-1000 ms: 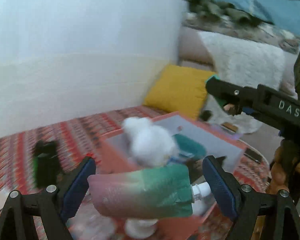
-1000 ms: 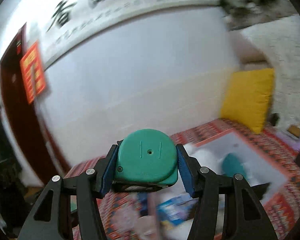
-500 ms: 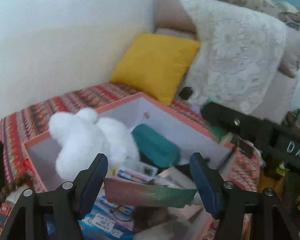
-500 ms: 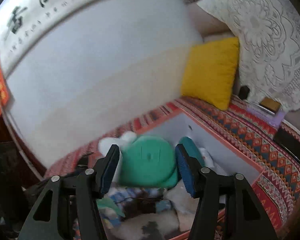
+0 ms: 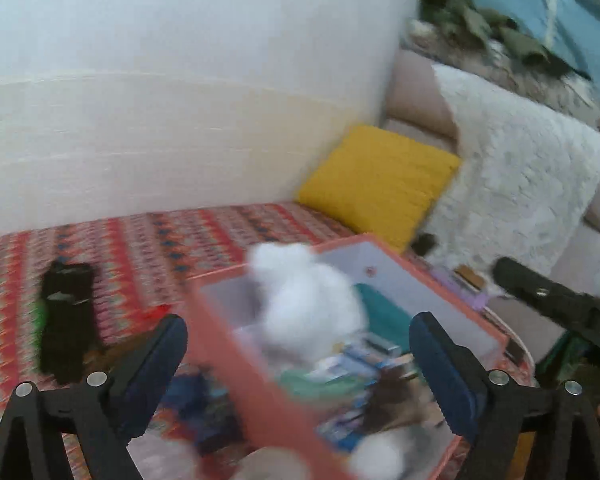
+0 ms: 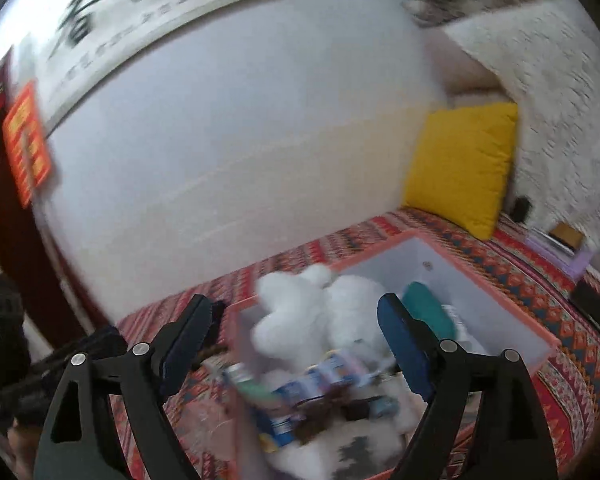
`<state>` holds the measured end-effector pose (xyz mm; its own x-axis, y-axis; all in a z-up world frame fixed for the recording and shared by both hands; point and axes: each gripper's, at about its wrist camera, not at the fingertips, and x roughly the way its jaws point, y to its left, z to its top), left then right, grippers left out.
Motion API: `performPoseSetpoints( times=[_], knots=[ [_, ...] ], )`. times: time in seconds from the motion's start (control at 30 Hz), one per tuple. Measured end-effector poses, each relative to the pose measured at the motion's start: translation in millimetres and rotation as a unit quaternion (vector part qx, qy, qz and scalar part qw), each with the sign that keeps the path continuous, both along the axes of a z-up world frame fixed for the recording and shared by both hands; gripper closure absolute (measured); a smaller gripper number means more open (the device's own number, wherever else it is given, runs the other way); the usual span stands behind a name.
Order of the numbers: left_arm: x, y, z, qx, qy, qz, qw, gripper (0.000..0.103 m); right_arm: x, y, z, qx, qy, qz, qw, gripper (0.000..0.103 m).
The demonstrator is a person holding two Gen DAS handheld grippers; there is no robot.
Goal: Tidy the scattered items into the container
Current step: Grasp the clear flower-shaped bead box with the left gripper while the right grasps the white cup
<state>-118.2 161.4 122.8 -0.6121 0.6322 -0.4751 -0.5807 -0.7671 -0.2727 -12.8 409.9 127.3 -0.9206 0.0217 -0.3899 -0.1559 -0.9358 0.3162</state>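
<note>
Both grippers have let go since earlier: the left gripper (image 5: 298,354) and right gripper (image 6: 296,344) gape with nothing between their fingers. One orange container (image 6: 540,332), lower centre of the frame, holds one white plush (image 6: 320,320), one teal case (image 6: 426,312) and several blurred packets.

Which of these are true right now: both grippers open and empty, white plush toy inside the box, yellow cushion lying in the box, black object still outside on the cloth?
1. Both the left gripper and right gripper are open and empty. True.
2. The white plush toy is inside the box. True.
3. The yellow cushion lies in the box. False: it leans by the wall, outside.
4. The black object sits outside on the patterned cloth. True.
</note>
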Motion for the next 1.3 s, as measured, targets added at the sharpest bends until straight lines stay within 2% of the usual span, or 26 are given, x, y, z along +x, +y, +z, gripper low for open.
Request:
performPoseSetpoints(
  times=[0.07,0.2,0.3,0.37,0.4,0.47,0.57,0.73,0.87,1.0,1.13,1.3],
  knots=[
    [0.1,-27.2,-5.3,0.003,-0.010,0.021,0.9997,0.009,-3.4,-31.3,3.4,0.022,-0.001,0.034,0.999,0.015],
    [4.7,-84.1,-34.1,-0.005,-0.039,0.063,0.9973,0.009,-9.5,-88.7,0.4,0.050,-0.010,0.098,0.994,0.015],
    [13.2,-117.7,-64.5,-0.020,-0.058,0.081,0.9948,0.009,-18.7,-125.5,-13.1,0.036,-0.034,0.151,0.987,0.015],
    [19.1,-131.4,-87.0,-0.035,-0.069,0.082,0.9936,0.009,-24.5,-144.6,-24.5,0.031,-0.056,0.182,0.981,0.025],
    [19.9,-133.3,-96.3,-0.045,-0.074,0.081,0.9930,0.009,-27.5,-155.1,-33.1,0.044,-0.076,0.189,0.978,0.028],
    [23.2,-129.1,-121.7,-0.072,-0.088,0.071,0.9909,0.009,-34.0,-174.3,-53.0,0.076,-0.118,0.194,0.971,0.037],
    [29.5,-114.0,-152.9,-0.102,-0.101,0.053,0.9882,0.009,-42.9,-189.8,-81.5,0.112,-0.173,0.189,0.960,0.042],
    [26.1,-84.3,-183.3,-0.121,-0.117,0.030,0.9853,0.009,-60.8,-188.9,-113.5,0.165,-0.224,0.160,0.947,0.043],
    [13.1,-66.9,-195.2,-0.121,-0.132,0.025,0.9835,0.009,-70.9,-181.0,-129.6,0.160,-0.241,0.160,0.944,0.044],
    [-5.8,-52.3,-202.0,-0.122,-0.142,0.027,0.9820,0.009,-75.5,-182.1,-140.2,0.208,-0.252,0.153,0.933,0.050],
    [-23.8,-39.9,-208.4,-0.133,-0.143,0.028,0.9804,0.009,-77.9,-189.7,-147.1,0.259,-0.260,0.160,0.916,0.045],
    [-39.2,-18.8,-216.4,-0.160,-0.125,0.027,0.9788,0.008,-74.7,-200.8,-159.7,0.334,-0.275,0.175,0.884,0.045]
  ],
)
